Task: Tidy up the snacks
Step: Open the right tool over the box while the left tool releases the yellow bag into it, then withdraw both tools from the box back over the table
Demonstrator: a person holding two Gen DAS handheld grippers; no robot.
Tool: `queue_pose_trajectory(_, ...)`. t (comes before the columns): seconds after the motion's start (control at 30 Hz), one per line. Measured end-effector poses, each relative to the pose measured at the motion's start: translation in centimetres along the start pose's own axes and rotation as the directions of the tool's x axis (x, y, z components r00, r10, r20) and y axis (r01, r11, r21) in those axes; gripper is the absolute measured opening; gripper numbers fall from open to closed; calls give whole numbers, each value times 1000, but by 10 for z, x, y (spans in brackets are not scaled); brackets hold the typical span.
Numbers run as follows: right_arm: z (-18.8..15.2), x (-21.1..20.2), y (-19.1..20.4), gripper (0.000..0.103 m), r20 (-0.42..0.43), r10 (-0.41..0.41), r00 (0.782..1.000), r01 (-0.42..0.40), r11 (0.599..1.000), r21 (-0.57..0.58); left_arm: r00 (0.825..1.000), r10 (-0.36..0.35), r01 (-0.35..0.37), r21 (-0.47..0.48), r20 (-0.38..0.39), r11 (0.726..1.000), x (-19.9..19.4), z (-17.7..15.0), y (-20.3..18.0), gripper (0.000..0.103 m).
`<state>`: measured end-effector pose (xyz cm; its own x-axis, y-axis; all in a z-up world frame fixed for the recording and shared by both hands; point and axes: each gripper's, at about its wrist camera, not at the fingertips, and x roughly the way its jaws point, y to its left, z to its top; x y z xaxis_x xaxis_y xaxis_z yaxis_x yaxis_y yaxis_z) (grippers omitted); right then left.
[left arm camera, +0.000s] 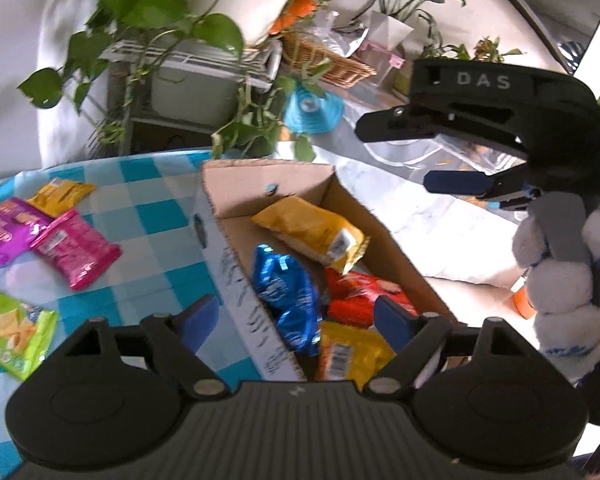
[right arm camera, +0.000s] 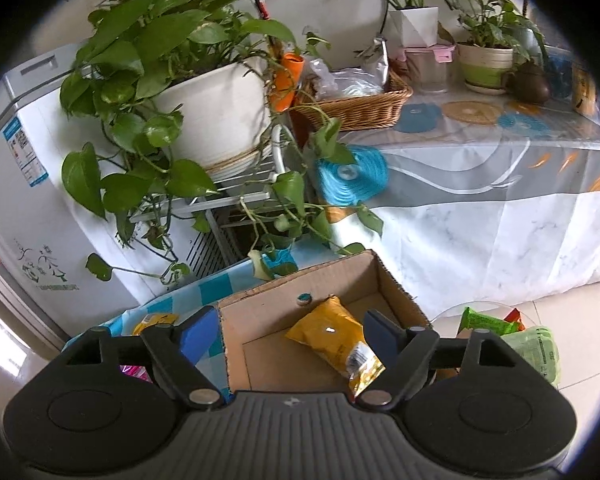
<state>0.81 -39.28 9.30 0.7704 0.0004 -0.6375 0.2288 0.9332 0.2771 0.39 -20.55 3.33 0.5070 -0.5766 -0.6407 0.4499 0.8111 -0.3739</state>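
At the bottom of each view, the left hand-held gripper (left arm camera: pixel 294 326) and the right hand-held gripper (right arm camera: pixel 290 334) stood spread and empty over the cardboard box (left arm camera: pixel 220 216). Packets already lay inside, so a drop seemed just finished. The next move likely called for reaching left to the pink packet (left arm camera: pixel 76 254) on the checked surface (left arm camera: pixel 156 216). The box's near end was hidden behind the grippers.
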Motion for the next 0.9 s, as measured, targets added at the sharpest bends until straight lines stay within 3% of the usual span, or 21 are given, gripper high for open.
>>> queue_pose_trajectory(0.43, -4, 12, 37, 89, -16, 66, 998, -67, 995, -74, 994, 111, -111, 18, -1, 994, -26, 3, 57, 85)
queue_pose_trajectory(0.9, -12, 26, 76, 90, -43, 135, 990, -140, 977, -159, 971, 236, -236, -9, 34, 972, -49, 27, 127, 85)
